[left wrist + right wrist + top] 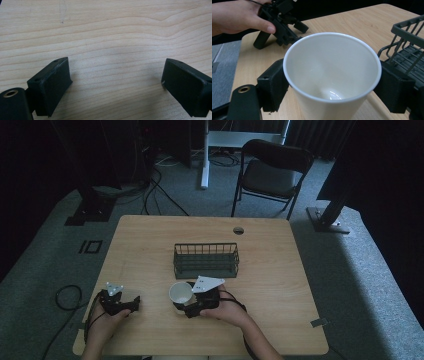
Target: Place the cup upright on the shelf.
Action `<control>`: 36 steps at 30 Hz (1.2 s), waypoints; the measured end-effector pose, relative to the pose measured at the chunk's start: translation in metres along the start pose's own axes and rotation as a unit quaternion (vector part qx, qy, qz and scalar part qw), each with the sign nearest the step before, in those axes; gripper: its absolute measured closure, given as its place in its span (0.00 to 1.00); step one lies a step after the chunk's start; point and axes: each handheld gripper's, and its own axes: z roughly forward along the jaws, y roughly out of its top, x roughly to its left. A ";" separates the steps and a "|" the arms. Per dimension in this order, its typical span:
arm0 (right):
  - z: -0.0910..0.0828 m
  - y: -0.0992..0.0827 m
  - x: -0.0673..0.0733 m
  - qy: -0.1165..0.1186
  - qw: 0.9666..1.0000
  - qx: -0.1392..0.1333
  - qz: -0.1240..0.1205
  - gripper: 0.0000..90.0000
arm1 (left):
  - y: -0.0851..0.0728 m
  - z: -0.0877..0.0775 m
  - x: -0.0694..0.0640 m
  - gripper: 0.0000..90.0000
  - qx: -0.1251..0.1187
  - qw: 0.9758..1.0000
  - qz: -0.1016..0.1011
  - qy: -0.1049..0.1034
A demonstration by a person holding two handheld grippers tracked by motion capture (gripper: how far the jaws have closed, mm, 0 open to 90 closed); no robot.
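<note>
Setting: dim room with grey carpet, a black folding chair (272,172) beyond the far edge, and a light wooden table (280,320) as the work surface.

Cup: white paper cup (181,293) stands near the middle of the table, towards the near edge, mouth up and empty; in the right gripper view its rim (332,66) sits between the two black jaws.

Right gripper: right gripper (184,303) has a jaw pressed to each side of the cup wall below the rim, so it is clamped on the cup. The low side grip keeps the mouth level and the cup upright, which suits a lift. Whether the base is touching the table cannot be told from these views.

Basket: dark wire basket (206,260) lies just beyond the cup on the far side, open top up, nothing seen inside. Its nearness suggests it is the intended destination; this is a judgement.

Left gripper: left gripper (131,306) rests at the near left of the table, well apart from the cup. Its own view shows the jaws spread wide over bare wood grain, holding nothing. It appears parked clear of the right arm's path.

Risk: thin paper wall may buckle under a hard squeeze.
</note>
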 end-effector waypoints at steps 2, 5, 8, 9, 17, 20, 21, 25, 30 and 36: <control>-0.003 0.004 -0.001 -0.001 1.000 -0.003 0.005 0.21 | 0.000 0.000 0.000 0.10 0.000 1.000 0.000 0.000; -0.006 0.006 -0.003 -0.005 1.000 -0.006 0.007 0.21 | 0.000 0.000 0.000 0.10 -0.001 1.000 -0.001 0.000; -0.008 0.009 -0.004 -0.006 1.000 -0.009 0.007 0.21 | 0.000 0.000 0.000 0.10 0.000 1.000 0.000 0.000; -0.010 0.011 -0.005 -0.009 1.000 -0.012 0.007 0.21 | 0.000 0.000 0.000 0.10 0.000 1.000 -0.001 0.000; -0.021 0.022 -0.012 -0.022 0.999 -0.023 0.015 0.22 | 0.000 0.000 0.000 0.10 0.000 1.000 0.000 0.000; -0.031 0.033 -0.020 -0.037 0.998 -0.037 0.018 0.22 | 0.000 0.000 0.000 0.10 0.000 1.000 -0.001 0.000; -0.031 0.033 -0.020 -0.037 0.998 -0.037 0.018 0.22 | 0.000 0.000 0.000 0.10 0.000 1.000 0.000 0.000; -0.038 0.043 -0.027 -0.057 0.997 -0.049 0.030 0.22 | 0.000 0.000 0.000 0.10 0.000 1.000 -0.001 0.000; -0.044 0.052 -0.036 -0.080 0.994 -0.059 0.040 0.22 | 0.000 0.000 0.000 0.10 0.000 1.000 0.000 0.000; -0.049 0.062 -0.046 -0.110 0.991 -0.068 0.048 0.22 | 0.000 0.000 0.000 0.10 -0.001 1.000 -0.001 0.000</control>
